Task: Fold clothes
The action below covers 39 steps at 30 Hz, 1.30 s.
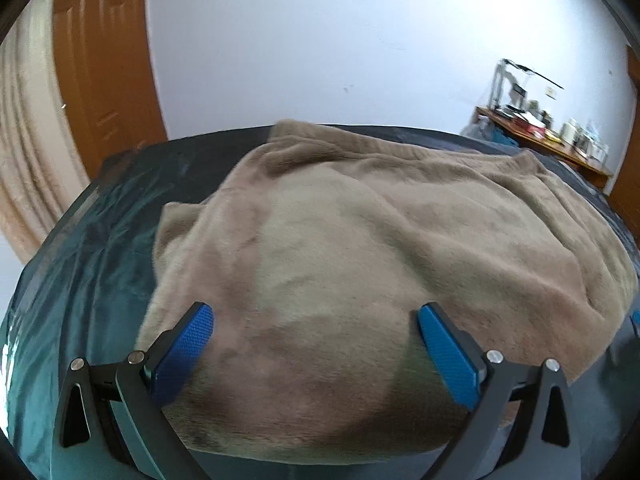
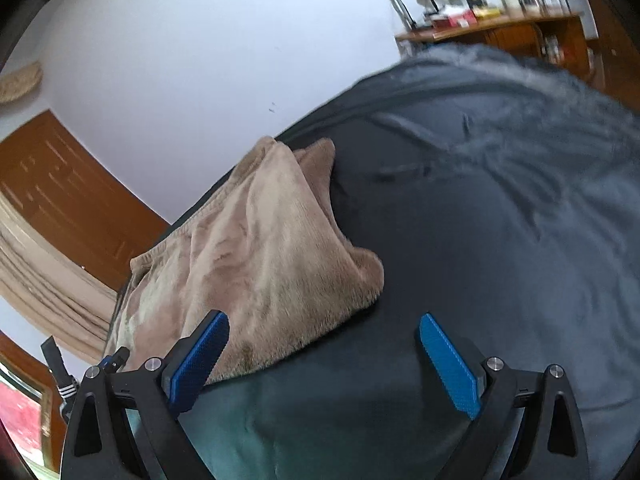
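Folding this tan fleece garment [image 1: 360,240], spread on the dark bed cover [image 2: 500,240], starts best at a near edge: left gripper [image 1: 314,344] and right gripper [image 2: 324,356] jaws gape empty.

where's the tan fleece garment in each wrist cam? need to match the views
Left wrist: the tan fleece garment fills the centre, spread over the dark sheet, running under the open left gripper.
Right wrist: it sits left of centre, bunched, its near edge by the left finger of the open right gripper.
Shared landmark: the cluttered wooden desk by the white wall.
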Each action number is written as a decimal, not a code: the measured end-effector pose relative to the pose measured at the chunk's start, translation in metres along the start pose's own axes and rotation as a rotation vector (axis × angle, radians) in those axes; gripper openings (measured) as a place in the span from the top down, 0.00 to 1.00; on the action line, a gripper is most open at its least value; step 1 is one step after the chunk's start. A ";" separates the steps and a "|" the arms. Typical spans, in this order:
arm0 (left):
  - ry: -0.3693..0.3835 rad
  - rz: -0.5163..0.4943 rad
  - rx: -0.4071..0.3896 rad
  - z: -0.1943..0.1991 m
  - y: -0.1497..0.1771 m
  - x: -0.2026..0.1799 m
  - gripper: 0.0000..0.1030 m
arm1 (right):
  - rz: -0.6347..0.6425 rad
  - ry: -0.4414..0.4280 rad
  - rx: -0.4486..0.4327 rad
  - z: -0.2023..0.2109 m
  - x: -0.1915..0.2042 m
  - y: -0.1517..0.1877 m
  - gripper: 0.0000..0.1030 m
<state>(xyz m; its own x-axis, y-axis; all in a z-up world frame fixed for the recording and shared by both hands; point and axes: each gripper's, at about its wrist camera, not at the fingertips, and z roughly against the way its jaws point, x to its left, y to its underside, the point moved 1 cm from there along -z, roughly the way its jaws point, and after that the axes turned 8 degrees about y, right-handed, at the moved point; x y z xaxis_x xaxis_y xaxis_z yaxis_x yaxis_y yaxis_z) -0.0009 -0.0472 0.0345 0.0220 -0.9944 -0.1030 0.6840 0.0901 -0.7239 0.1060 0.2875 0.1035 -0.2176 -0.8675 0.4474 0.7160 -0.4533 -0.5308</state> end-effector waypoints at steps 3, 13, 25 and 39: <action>0.028 0.078 0.005 0.001 -0.002 0.016 0.00 | 0.005 -0.020 0.015 -0.004 0.007 -0.001 0.05; -0.008 0.058 0.017 0.000 0.001 0.011 0.00 | 0.075 -0.032 0.028 -0.038 0.043 -0.017 0.05; -0.017 0.049 0.030 -0.004 0.000 0.010 0.00 | 0.031 -0.020 -0.002 -0.069 0.051 -0.043 0.37; -0.012 0.059 0.032 -0.003 0.000 0.012 0.00 | 0.050 0.006 -0.014 -0.071 0.043 -0.046 0.63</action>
<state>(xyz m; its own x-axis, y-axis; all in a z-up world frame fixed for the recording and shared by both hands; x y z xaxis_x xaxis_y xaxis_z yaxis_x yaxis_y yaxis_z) -0.0034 -0.0586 0.0311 0.0715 -0.9881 -0.1364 0.7043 0.1468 -0.6945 0.0161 0.2562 0.0962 -0.1860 -0.8901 0.4160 0.7169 -0.4125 -0.5621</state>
